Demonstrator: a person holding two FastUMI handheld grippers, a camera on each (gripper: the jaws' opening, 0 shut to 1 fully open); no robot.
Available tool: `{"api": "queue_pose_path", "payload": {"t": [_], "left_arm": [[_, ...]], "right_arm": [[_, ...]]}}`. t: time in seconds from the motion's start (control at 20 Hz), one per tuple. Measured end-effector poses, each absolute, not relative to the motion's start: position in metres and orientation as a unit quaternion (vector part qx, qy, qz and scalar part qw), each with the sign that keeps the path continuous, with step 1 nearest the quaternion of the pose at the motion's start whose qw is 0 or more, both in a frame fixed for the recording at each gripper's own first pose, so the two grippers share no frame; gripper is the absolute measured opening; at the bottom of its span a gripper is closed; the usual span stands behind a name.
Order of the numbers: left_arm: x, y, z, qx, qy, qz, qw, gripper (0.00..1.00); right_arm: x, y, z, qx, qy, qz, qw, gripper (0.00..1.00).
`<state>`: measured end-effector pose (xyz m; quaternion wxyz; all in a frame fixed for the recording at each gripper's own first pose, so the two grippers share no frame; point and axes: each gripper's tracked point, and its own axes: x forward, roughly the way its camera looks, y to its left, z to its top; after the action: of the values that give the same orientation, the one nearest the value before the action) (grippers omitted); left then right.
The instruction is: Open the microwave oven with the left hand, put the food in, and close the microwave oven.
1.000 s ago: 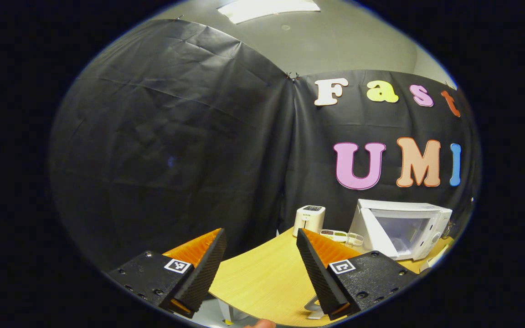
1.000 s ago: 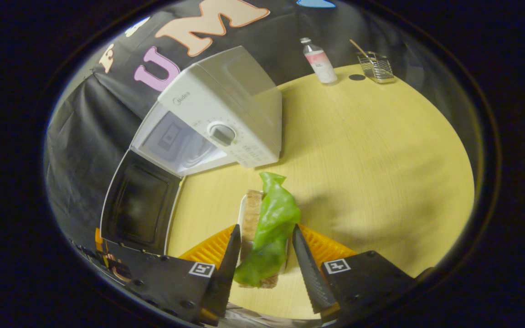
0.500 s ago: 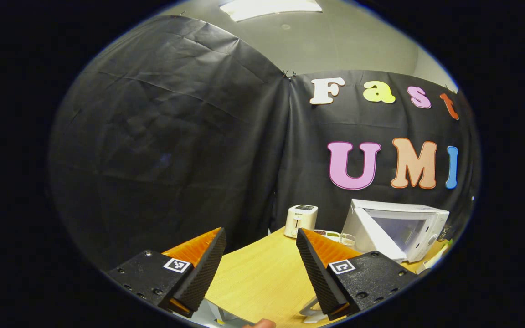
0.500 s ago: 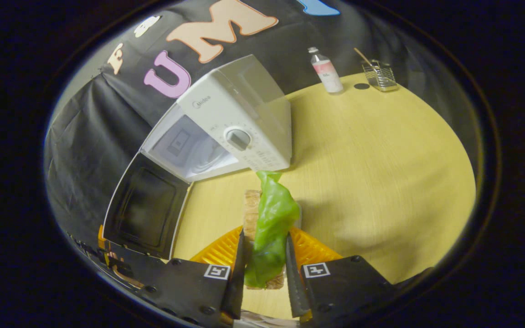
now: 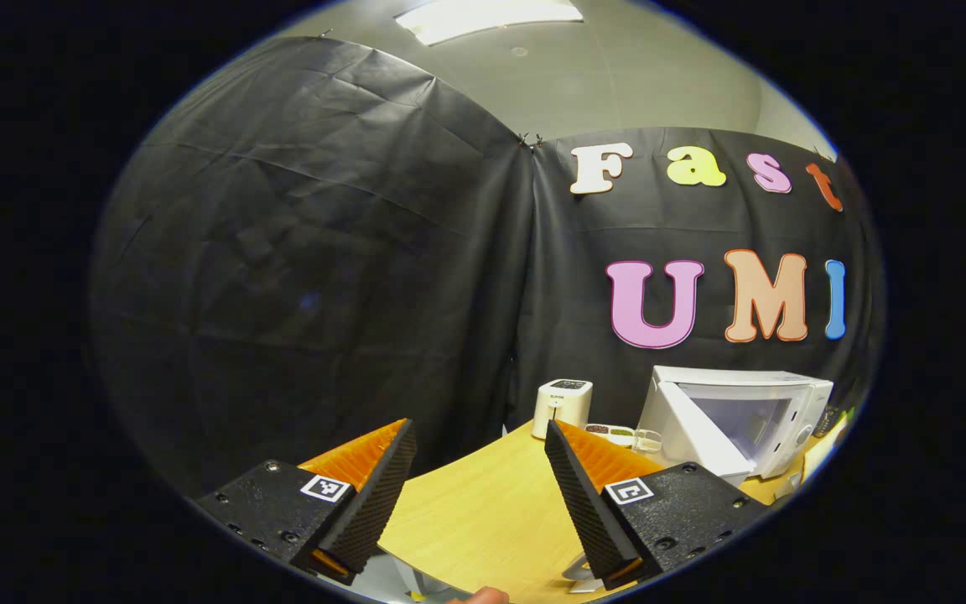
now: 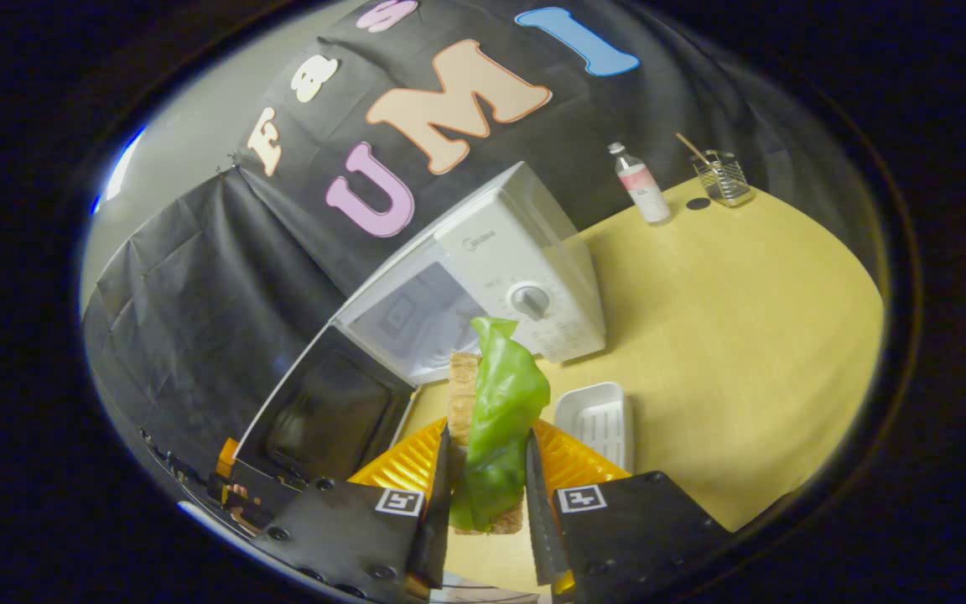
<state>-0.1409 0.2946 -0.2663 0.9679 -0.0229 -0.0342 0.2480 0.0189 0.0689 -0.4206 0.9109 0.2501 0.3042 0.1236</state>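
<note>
1. Green lettuce over a slice of bread makes up the food (image 6: 495, 419), pinched between the two fingers of the right gripper (image 6: 483, 486) and held clear above the table (image 6: 743, 335)
2. Just beyond the food, the right gripper view shows the white microwave oven (image 6: 516, 285) standing on the table with its dark-windowed door (image 6: 324, 419) swung wide toward the left, and an empty white tray (image 6: 596, 419) lying on the table right of the food
3. Farther back in that view stand a bottle (image 6: 641, 184) and a wire basket (image 6: 722, 176), near the table's far edge
4. From the left gripper view, the microwave oven (image 5: 743, 419) sits well off to the right, its door (image 5: 688, 432) open; a small white appliance (image 5: 563, 404) stands left of it
5. Left gripper (image 5: 475, 478) has its fingers spread wide with nothing between them, raised over the near end of the table (image 5: 483, 520)
</note>
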Motion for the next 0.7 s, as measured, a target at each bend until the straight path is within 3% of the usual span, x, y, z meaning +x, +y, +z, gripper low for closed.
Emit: {"api": "queue_pose_path", "payload": {"t": [0.05, 0.1, 0.35, 0.7], "left_arm": [[-0.140, 0.297, -0.264, -0.018, -0.036, 0.251, 0.967, 0.95], [-0.141, 0.297, -0.262, -0.015, -0.038, 0.252, 0.967, 0.95], [-0.144, 0.298, -0.260, -0.016, -0.040, 0.254, 0.966, 0.94], [-0.143, 0.301, -0.258, -0.018, -0.039, 0.262, 0.964, 0.95]], "right_arm": [[0.018, 0.082, -0.418, 0.261, 0.293, 0.132, 0.911, 0.43], [0.018, 0.095, -0.417, 0.269, 0.283, 0.141, 0.909, 0.36], [0.022, 0.164, -0.433, 0.318, 0.263, 0.170, 0.895, 0.36], [0.053, 0.256, -0.459, 0.275, 0.218, 0.158, 0.923, 0.36]]}}
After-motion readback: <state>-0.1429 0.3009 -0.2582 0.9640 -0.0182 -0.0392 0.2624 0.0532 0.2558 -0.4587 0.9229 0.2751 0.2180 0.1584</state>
